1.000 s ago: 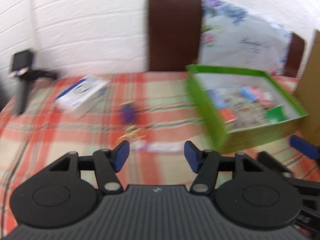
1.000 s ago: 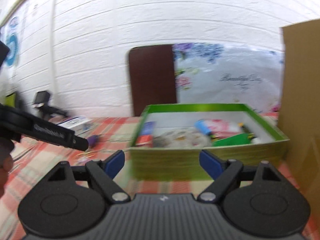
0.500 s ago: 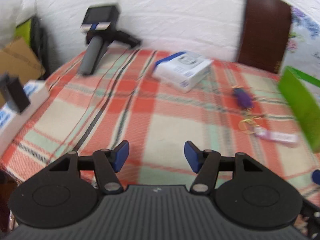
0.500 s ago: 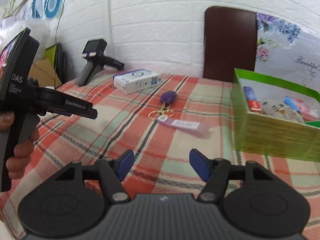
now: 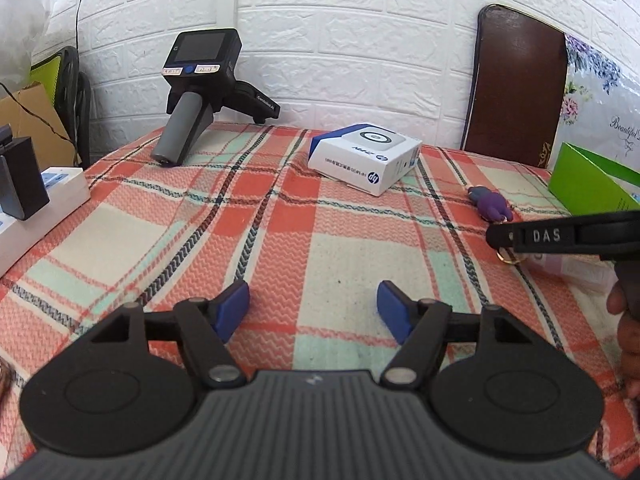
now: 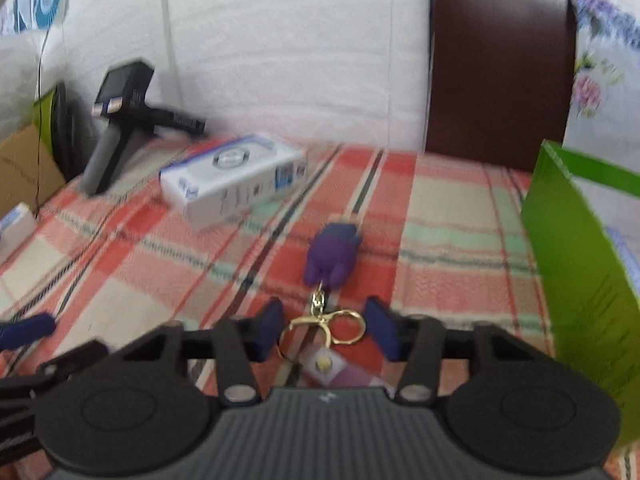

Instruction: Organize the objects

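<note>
A keychain with a purple figure [image 6: 331, 256], gold rings [image 6: 322, 330] and a pale tag [image 6: 325, 368] lies on the checked tablecloth. My right gripper [image 6: 325, 328] is open, its blue pads on either side of the gold rings, low over the cloth. The purple figure also shows in the left wrist view [image 5: 490, 202], partly behind the right gripper's black body [image 5: 560, 236]. My left gripper [image 5: 314, 312] is open and empty over bare cloth. A white and blue HP box [image 5: 366, 162] lies further back; it also shows in the right wrist view [image 6: 232, 182].
A green box [image 6: 580, 264] stands at the right. A black handheld device [image 5: 200, 92] rests at the back left by the white brick wall. A brown chair back [image 5: 516, 92] stands behind the table. White boxes [image 5: 36, 200] sit at the left edge.
My right gripper has moved forward and down onto the keychain, its pads now flanking the gold rings. My left gripper has shifted a little; the right gripper's body now shows at its right.
</note>
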Available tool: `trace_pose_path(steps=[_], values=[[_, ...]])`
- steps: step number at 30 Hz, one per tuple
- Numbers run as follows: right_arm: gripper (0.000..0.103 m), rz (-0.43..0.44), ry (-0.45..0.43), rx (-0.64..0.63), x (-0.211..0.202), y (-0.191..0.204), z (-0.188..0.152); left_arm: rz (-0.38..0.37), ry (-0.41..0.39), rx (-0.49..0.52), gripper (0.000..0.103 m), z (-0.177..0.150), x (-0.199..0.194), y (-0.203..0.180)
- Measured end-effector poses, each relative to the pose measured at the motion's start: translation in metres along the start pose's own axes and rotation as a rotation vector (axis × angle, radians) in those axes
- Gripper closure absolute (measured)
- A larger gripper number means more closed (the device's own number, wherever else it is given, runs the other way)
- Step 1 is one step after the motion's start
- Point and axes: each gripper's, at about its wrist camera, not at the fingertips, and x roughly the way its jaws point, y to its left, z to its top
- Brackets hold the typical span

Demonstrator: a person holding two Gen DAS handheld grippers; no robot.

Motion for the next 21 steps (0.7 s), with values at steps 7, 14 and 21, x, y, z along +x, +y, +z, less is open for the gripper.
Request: trace_pose_path(steps=[7, 14, 21], values=[[0.072, 0.084, 0.014, -0.06, -0.073, -0.011, -0.058, -0.015, 0.003, -0.013, 0.028, 0.002, 0.002, 0.003], [0.047, 0.046, -0.103, -0.105, -0.146, -0.025, -0.089, -0.043, 0.106, 0.011, 0.024, 0.015, -0.007, -0.01], [0.043, 0.076, -0.087, -0.123, -0.15, -0.032, -0.099, -0.357, 0.285, -0.154, 0.025, 0.031, -0.03, -0.053]])
